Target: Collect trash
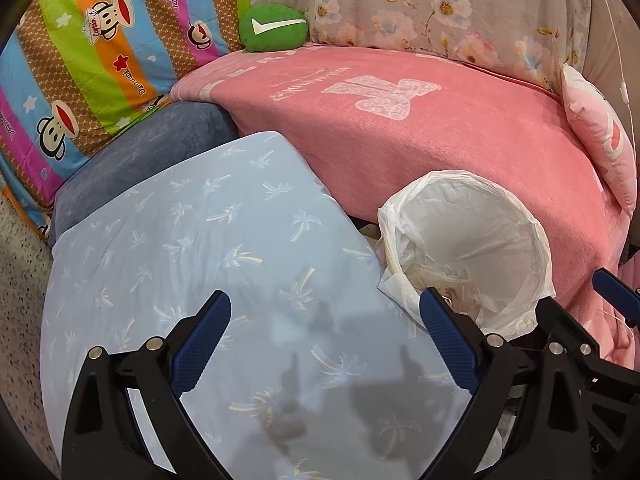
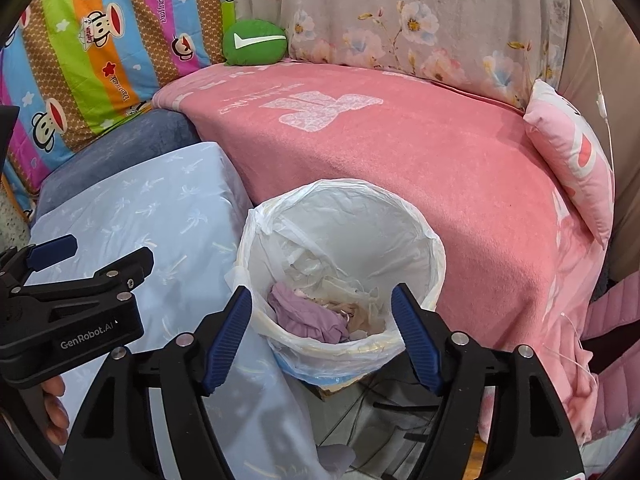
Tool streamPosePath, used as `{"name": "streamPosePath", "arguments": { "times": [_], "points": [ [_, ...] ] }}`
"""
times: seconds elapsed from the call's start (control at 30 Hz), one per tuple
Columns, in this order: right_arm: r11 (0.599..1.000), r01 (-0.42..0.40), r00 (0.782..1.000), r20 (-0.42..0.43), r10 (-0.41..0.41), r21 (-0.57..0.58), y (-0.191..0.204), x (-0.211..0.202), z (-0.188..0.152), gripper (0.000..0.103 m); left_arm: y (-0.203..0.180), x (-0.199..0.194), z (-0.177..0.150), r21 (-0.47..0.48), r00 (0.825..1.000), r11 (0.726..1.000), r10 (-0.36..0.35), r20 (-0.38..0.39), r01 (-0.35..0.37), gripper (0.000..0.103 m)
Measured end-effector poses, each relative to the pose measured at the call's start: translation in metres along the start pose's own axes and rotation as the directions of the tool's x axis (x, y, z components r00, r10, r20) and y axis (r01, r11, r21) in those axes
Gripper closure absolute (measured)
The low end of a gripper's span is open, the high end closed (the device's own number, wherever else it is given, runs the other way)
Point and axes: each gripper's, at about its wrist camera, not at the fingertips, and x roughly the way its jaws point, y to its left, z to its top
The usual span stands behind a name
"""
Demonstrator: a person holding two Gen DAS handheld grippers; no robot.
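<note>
A pink blanket (image 2: 420, 184) covers the largest surface, a bed or couch, with a grey floral cloth (image 2: 420, 28) draped along its back edge and a striped cartoon-print quilt (image 2: 92, 48) rising at its back left corner. Against the blanket's left edge lies a pale blue pillow (image 1: 208, 280) printed with palm trees, partly resting on a dark blue cushion (image 1: 152, 152). A small pink pillow (image 2: 572, 160) leans at the blanket's right edge. The trash bin (image 2: 436, 256), lined with a white plastic bag, stands at the blanket's front edge just beside the blue pillow; inside it lie a crumpled purple cloth (image 2: 308, 316) and pale scraps of paper or plastic. A green pouch (image 2: 256, 42) with a white tick sits at the blanket's back left corner. The right gripper (image 2: 322, 332) hangs over the bin's near rim, jaws spread with nothing between its pads. The left gripper (image 1: 324, 344) hovers above the blue pillow, jaws wide apart and empty.
</note>
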Motion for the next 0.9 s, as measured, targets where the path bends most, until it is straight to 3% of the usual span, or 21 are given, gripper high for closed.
{"name": "streamPosePath", "arguments": {
  "times": [0.17, 0.37, 0.57, 0.9],
  "points": [
    [1.0, -0.008, 1.0, -0.007, 0.008, 0.014, -0.003, 0.001, -0.003, 0.019, -0.003, 0.0, -0.001, 0.0, 1.0, 1.0, 0.003, -0.008, -0.003, 0.012],
    [1.0, 0.003, 1.0, 0.01, -0.004, 0.017, -0.005, -0.001, -0.005, 0.017, -0.006, 0.0, -0.005, 0.005, 1.0, 1.0, 0.01, -0.014, -0.01, 0.011],
    [1.0, 0.029, 0.999, 0.027, -0.029, 0.01, -0.008, -0.002, -0.005, 0.006, -0.007, 0.0, -0.006, 0.0, 1.0, 1.0, 0.023, -0.014, -0.023, 0.011],
    [0.999, 0.045, 0.999, 0.026, -0.045, 0.018, -0.014, 0.0, -0.007, 0.006, -0.008, 0.0, -0.006, -0.006, 0.999, 1.0, 0.03, -0.014, -0.031, 0.011]
  ]
}}
